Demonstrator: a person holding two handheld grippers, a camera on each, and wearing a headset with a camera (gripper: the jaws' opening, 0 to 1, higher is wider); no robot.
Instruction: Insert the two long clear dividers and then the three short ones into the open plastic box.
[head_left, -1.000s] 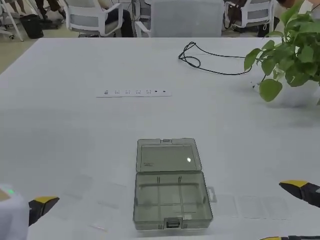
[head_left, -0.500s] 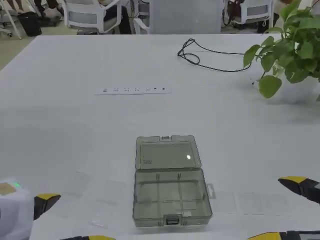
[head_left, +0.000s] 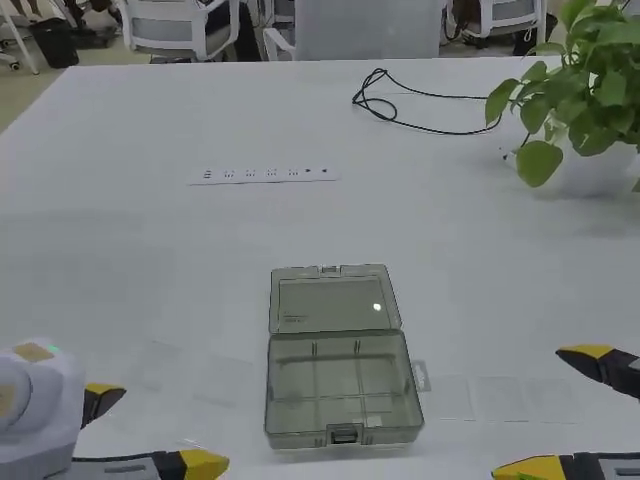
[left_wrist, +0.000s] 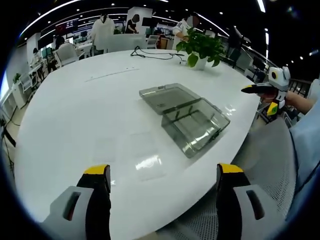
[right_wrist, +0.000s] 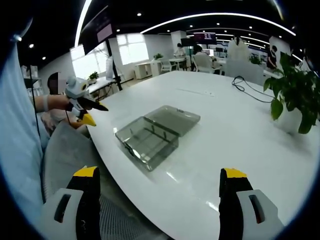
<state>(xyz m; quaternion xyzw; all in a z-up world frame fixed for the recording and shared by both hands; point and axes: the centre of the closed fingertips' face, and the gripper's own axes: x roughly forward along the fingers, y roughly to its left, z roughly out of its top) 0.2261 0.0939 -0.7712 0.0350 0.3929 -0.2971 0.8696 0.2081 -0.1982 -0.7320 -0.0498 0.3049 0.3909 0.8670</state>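
A wide white tabletop (head_left: 120, 260) carries everything. At its far right corner stands a leafy green plant (head_left: 580, 70) in a white pot. The open plastic box (head_left: 300, 435) sits near the front edge, about midway between the two tongs. It is smoky clear, with its lid (head_left: 335, 300) laid flat on the far side and its latch facing the person. Faint lines cross the tray, but I cannot tell whether they are dividers already seated.

Farther back, a black cable (head_left: 400, 105) lies in loops. A flat white power strip (head_left: 265, 174) lies left of it, well apart from the box.

The left tongs (head_left: 155, 428) hover at the lower left, their yellow-tipped jaws spread wide and pinching nothing. The left gripper view shows the same spread jaws (left_wrist: 163, 170) above the front edge of the tabletop. The right tongs (head_left: 550, 410) hover at the lower right, also spread wide and empty, as the right gripper view (right_wrist: 160, 173) confirms.

Thin clear dividers (head_left: 500, 400) lie flat on the tabletop just right of the box. More clear pieces (head_left: 220, 385) lie to its left, hard to count against the white surface.
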